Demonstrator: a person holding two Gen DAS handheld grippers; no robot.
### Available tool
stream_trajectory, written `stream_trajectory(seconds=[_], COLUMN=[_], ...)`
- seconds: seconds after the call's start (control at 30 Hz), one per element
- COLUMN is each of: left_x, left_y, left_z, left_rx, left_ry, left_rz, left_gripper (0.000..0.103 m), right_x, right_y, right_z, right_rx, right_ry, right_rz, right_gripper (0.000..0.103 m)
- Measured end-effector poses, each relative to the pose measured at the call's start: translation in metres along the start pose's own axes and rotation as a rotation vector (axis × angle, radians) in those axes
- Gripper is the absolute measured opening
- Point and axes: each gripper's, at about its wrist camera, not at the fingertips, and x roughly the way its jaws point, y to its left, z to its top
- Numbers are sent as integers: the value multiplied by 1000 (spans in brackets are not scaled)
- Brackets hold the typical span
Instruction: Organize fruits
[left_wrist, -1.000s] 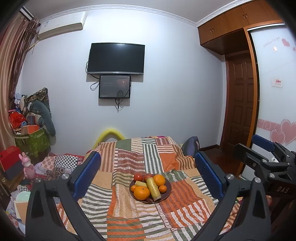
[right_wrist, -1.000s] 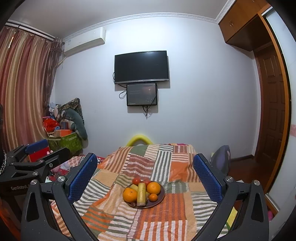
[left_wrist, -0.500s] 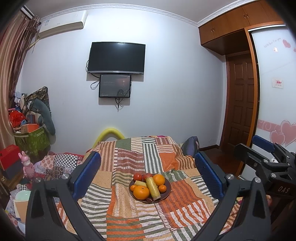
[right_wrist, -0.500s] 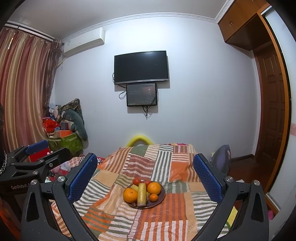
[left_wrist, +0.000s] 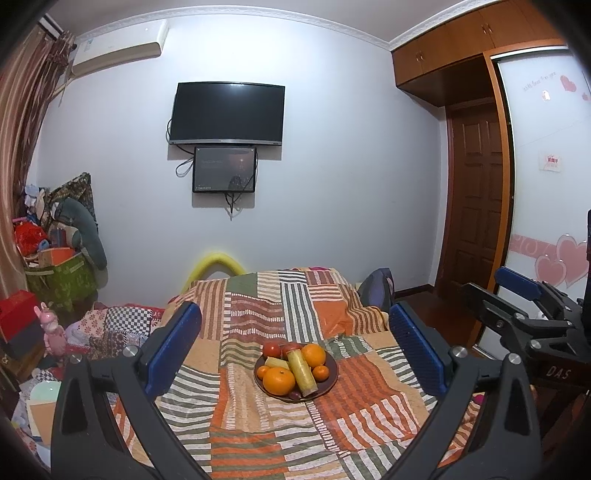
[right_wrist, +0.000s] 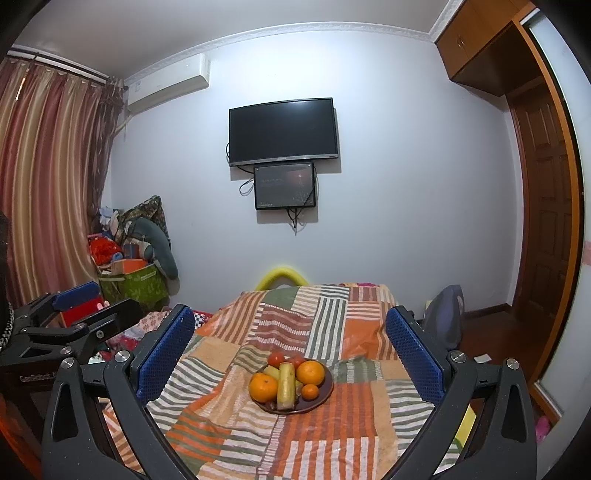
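Nearest, the left gripper and the right gripper both hover above the near end of the table, fingers spread wide with nothing between the blue pads. Each gripper shows at the edge of the other's view. Ahead of them a dark plate sits on the striped patchwork cloth, well apart from both grippers. It holds 2 big oranges, 2 small ones, a yellow corn cob lying lengthwise between them, and 2 tomatoes at the back. Farther off, a television hangs on the white wall above a smaller screen.
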Motion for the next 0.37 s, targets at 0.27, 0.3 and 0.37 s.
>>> stream_trajectory(seconds=[0.27,0.3,0.37], left_x=[1,2,5], left_y=[0,1,4], left_z=[-1,-1,-2], left_rx=[-15,-18,-26], left_ry=[5,8,20], left_rz=[-14,-14,-16], left_gripper=[103,103,103], right_x=[1,2,3], right_y=[0,-1,-2], right_z=[2,2,1], right_rx=[-3,-2,0], right_ry=[5,7,12], right_rz=[8,6,2], right_gripper=[103,103,103])
